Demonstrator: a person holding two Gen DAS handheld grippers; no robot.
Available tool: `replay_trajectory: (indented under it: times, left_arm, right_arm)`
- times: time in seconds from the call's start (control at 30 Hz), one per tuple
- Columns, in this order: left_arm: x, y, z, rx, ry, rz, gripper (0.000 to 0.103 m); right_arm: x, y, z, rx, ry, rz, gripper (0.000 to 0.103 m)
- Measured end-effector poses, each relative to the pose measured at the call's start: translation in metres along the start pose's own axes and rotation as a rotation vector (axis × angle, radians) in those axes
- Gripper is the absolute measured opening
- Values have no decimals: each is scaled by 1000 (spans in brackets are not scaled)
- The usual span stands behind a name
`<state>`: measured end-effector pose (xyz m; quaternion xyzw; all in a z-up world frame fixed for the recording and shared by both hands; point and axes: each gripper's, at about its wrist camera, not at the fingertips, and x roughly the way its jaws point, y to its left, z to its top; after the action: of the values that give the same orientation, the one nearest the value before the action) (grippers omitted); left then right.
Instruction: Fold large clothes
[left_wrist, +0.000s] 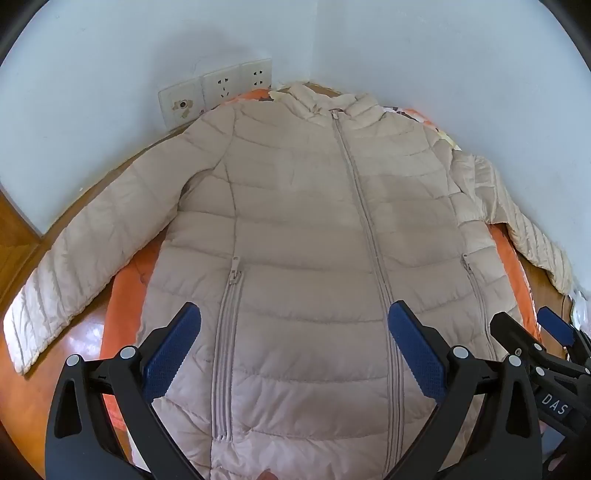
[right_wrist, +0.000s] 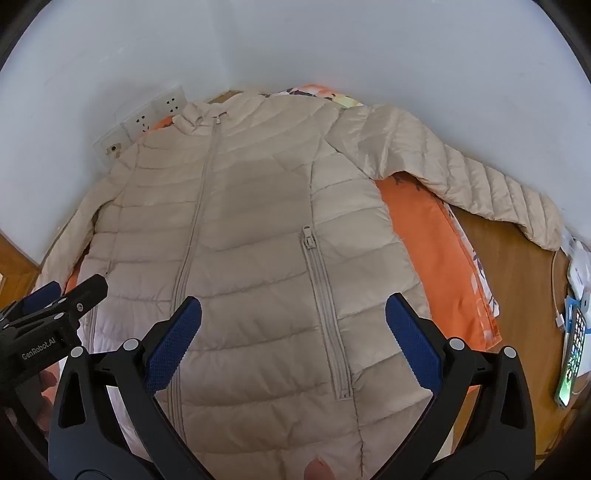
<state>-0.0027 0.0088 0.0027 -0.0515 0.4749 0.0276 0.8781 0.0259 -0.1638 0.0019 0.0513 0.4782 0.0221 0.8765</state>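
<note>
A beige quilted puffer jacket (left_wrist: 303, 221) lies flat, front up and zipped, on an orange cloth, collar toward the wall, both sleeves spread outward. It also fills the right wrist view (right_wrist: 258, 229). My left gripper (left_wrist: 293, 325) is open and empty, hovering over the jacket's lower left part near the left pocket zipper. My right gripper (right_wrist: 293, 321) is open and empty over the lower right part, near the right pocket zipper. The right gripper shows at the left view's right edge (left_wrist: 524, 332); the left gripper shows at the right view's left edge (right_wrist: 70, 291).
The orange cloth (right_wrist: 424, 236) covers a wooden table (right_wrist: 517, 266) against a pale wall with sockets (left_wrist: 218, 88). A phone (right_wrist: 572, 354), a cable and white items lie at the table's right edge. The right sleeve (right_wrist: 461, 173) reaches toward them.
</note>
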Motion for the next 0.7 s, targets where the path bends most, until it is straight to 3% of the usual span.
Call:
replay_trajectory:
  times: [0.7]
  left_arm:
    - [1,-11,5,14,17,-2,97]
  right_arm:
    - [-4,-1,-5,3,3,0,100]
